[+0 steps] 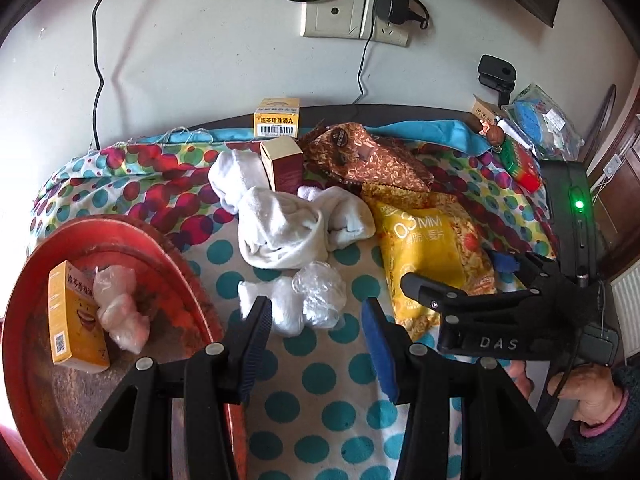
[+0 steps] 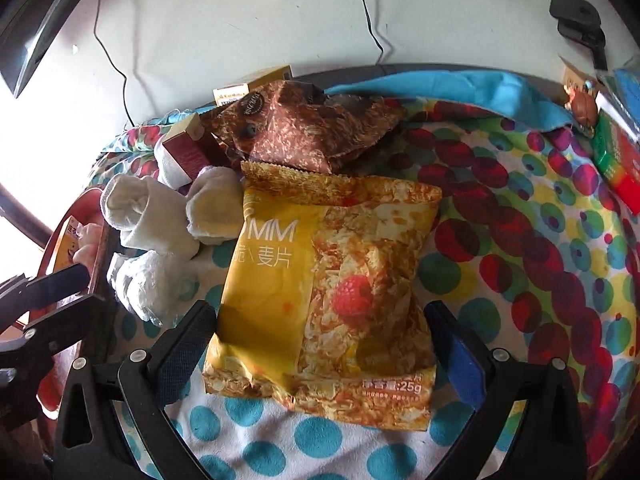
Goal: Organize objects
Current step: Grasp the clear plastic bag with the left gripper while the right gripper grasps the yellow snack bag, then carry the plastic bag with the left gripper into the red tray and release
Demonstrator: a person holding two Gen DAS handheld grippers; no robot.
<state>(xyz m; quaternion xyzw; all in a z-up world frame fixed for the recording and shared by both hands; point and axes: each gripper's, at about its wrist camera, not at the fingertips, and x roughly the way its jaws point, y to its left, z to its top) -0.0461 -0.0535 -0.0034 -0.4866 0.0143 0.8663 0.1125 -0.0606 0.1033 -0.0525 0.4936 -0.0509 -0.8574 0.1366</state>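
Note:
A yellow oat-flake packet (image 2: 320,280) lies flat on the dotted cloth. My right gripper (image 2: 320,314) straddles its lower half, open wide, with the pads just outside the packet's edges. In the left wrist view, that right gripper (image 1: 456,270) hovers over the same packet (image 1: 424,256). My left gripper (image 1: 315,308) is open above two crumpled clear plastic bundles (image 1: 308,300), its left fingertip overlapping the whiter one. A red round tray (image 1: 120,224) at the left holds a yellow box (image 1: 76,320) and a wrapped plastic bundle (image 1: 120,312).
White socks (image 1: 288,224), a maroon box (image 1: 282,164), a brown snack packet (image 1: 360,152) and another yellow box (image 1: 277,118) crowd the back. A green-red box (image 1: 520,164) and bagged items sit far right. Cables hang down the wall. A hand (image 1: 588,396) grips the right handle.

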